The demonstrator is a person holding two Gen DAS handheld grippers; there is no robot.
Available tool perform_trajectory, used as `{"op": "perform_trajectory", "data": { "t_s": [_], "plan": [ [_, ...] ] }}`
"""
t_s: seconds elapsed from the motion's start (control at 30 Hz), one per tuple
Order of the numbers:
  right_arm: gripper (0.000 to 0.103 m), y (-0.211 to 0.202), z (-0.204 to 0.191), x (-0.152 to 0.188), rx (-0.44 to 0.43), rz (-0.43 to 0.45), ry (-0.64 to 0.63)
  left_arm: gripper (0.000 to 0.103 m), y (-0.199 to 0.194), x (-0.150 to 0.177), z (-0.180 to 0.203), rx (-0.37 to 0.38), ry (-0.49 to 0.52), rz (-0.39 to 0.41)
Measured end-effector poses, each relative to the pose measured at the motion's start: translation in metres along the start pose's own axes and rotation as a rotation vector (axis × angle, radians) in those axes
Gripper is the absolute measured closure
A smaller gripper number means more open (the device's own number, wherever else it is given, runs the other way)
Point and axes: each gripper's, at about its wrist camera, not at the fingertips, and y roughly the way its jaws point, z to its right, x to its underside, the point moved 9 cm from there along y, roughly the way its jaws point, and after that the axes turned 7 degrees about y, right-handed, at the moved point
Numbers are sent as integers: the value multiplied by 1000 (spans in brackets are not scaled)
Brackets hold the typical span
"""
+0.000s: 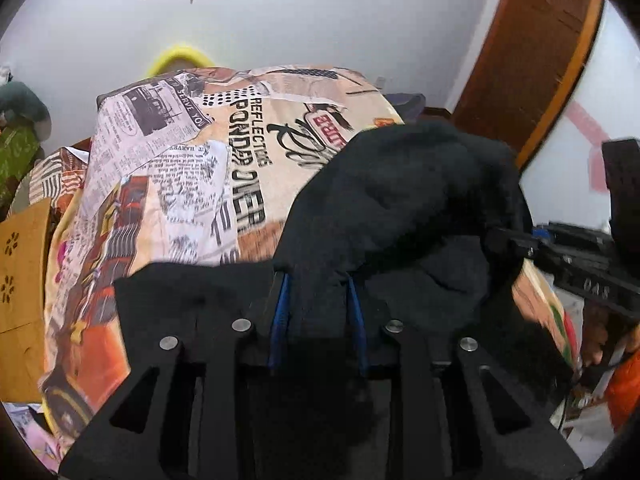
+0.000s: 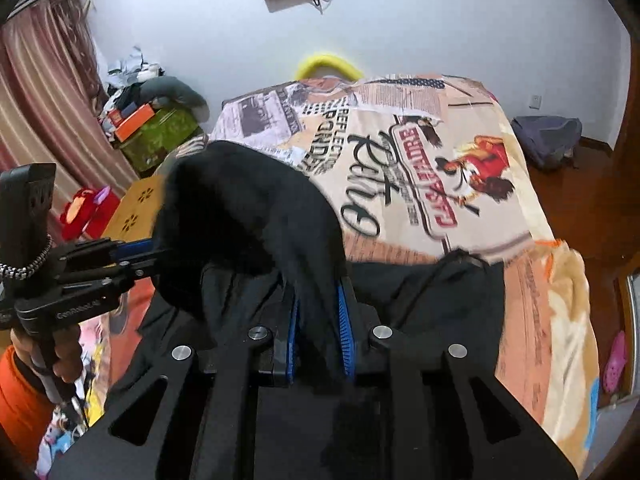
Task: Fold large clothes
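Here, I had both the left tongs (image 1: pixel 318 304) and right tongs (image 2: pixel 320 320) clenched on the black garment (image 1: pixel 400 184), bunched mid-frame over the bed (image 2: pixel 460 200).

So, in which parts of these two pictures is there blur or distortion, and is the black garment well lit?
Left wrist view: fisheye bends the door frame; the bedspread smears near the black garment, which shows little detail. Right wrist view: the garment is dark and motion-blurred, the bedspread print further off stays readable, corners vignette black.
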Motion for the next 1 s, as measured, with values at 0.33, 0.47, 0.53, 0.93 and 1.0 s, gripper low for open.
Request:
{"op": "perform_trajectory", "data": {
  "t_s": [0.33,0.47,0.53,0.93,1.0],
  "plan": [
    [71,-40,-14,53,58,-44,-132,45,-58,63,7,-133,93,-10],
    [54,-59,-10,59,27,-3,-85,43,-77,73,-5,-194,90,14],
    [54,-63,-10,57,15,8,-65,43,-81,74,-11,-212,84,16],
    [50,-21,-27,64,98,-4,-107,40,-23,87,8,-154,21,-33],
    [50,-4,-29,78,110,-43,-124,40,-4,98,15,-142,27,-73]
  ]
}}
